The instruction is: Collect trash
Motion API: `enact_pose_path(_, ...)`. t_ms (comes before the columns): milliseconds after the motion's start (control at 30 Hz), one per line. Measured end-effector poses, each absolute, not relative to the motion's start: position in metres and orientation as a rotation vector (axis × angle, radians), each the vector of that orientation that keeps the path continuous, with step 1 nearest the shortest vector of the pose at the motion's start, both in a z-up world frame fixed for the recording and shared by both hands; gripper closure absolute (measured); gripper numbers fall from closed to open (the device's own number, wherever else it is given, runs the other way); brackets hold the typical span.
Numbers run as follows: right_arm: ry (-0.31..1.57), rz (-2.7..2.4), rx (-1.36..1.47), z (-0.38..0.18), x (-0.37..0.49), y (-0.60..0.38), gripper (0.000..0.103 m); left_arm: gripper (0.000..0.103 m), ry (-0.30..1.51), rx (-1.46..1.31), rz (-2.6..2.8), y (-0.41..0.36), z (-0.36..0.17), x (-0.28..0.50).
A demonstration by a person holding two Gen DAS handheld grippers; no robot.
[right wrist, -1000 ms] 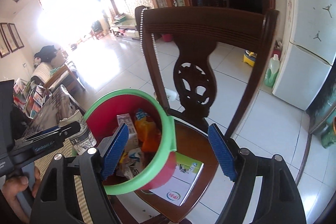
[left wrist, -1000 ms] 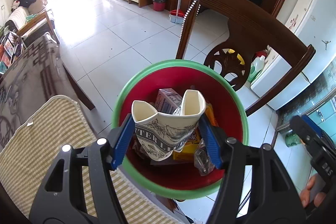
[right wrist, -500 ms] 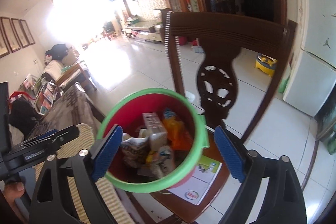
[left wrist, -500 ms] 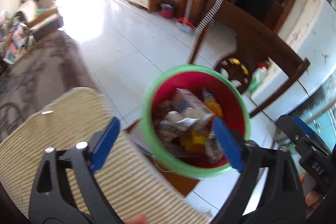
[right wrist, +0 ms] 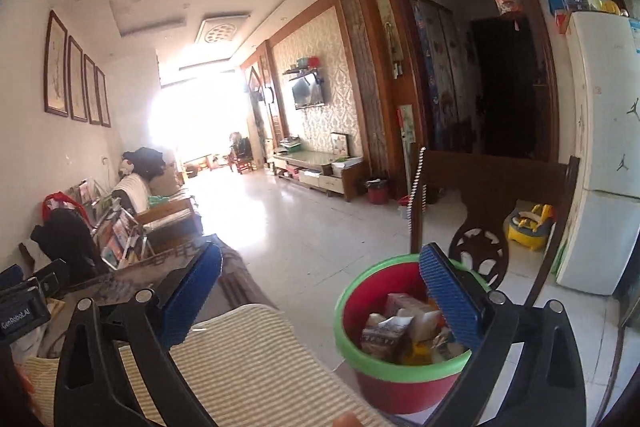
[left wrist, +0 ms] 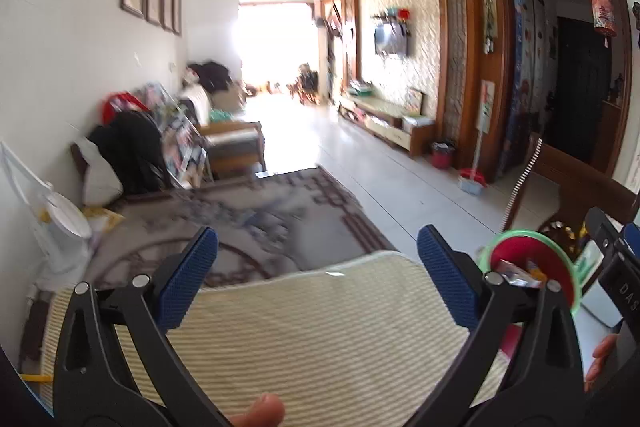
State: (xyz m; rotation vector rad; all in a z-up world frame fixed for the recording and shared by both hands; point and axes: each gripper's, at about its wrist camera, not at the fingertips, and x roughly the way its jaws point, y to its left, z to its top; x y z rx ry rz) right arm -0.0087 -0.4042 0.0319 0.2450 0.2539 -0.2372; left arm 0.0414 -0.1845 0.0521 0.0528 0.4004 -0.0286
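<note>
Red plastic with a bright green rim made up the trash bin [right wrist: 404, 363], which stood on the seat of a dark wooden chair [right wrist: 492, 187], just in front of its carved back. Inside the bin lay a heap of trash [right wrist: 404, 327]: a crumpled printed paper cup, a small carton and some orange and yellow wrappers, all below the rim.

The right gripper [right wrist: 320, 291] was over the near side of the bin, its blue-padded jaws spread wide and opening, with nothing between them; its right pad showed in front of the bin's rim, though whether it touched the rim could not be told. To the left of the bin lay a striped beige mat [right wrist: 248, 359], its rounded corner just beside the bin's wall.

In the left wrist view the bin [left wrist: 560, 259] sat far to the right, partly behind the tool's own black frame. The left gripper [left wrist: 318, 279] was over the striped mat, well left of the bin, jaws also spread wide and opening, empty. A fingertip [left wrist: 260, 409] showed at the bottom edge of that view. Beyond the bin a white tiled floor [right wrist: 304, 227] ran towards a bright window, and a white fridge [right wrist: 600, 147] stood to the bin's right, behind the chair.
</note>
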Motion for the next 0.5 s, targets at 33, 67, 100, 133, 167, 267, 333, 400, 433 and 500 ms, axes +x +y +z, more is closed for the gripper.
enact_pose_path(33,0.267,-0.199,0.273,0.032,-0.009,-0.394,0.007,0.005,0.408,0.055,-0.032,-0.176,0.052,0.036)
enact_pose_path(67,0.282,-0.165,0.291,0.031,-0.010,-0.383,0.007,0.005,0.419,0.058,-0.015,-0.169,0.051,0.032)
enact_pose_path(100,0.290,-0.150,0.290,0.030,-0.010,-0.373,0.007,0.005,0.422,0.066,0.021,-0.160,0.049,0.027)
enact_pose_path(133,0.294,-0.138,0.272,0.030,-0.012,-0.360,0.007,0.005,0.414,0.073,0.047,-0.155,0.048,0.021)
enact_pose_path(167,0.290,-0.130,0.244,0.030,-0.013,-0.347,0.007,0.005,0.406,0.077,0.064,-0.148,0.046,0.016)
enact_pose_path(267,0.295,-0.123,0.168,0.031,-0.015,-0.311,0.007,0.005,0.447,0.031,0.065,-0.120,0.044,0.006)
enact_pose_path(333,0.328,-0.126,0.155,0.028,-0.012,-0.293,0.007,0.005,0.495,-0.027,0.062,-0.104,0.041,0.004)
enact_pose_path(400,0.351,-0.132,0.149,0.025,-0.010,-0.279,0.007,0.005,0.512,-0.062,0.070,-0.090,0.038,-0.001)
enact_pose_path(433,0.355,-0.128,0.145,0.023,-0.013,-0.276,0.007,0.005,0.513,-0.078,0.077,-0.082,0.036,-0.004)
enact_pose_path(500,0.362,-0.107,0.128,0.022,-0.014,-0.267,0.007,0.005,0.507,-0.106,0.066,-0.069,0.033,-0.010)
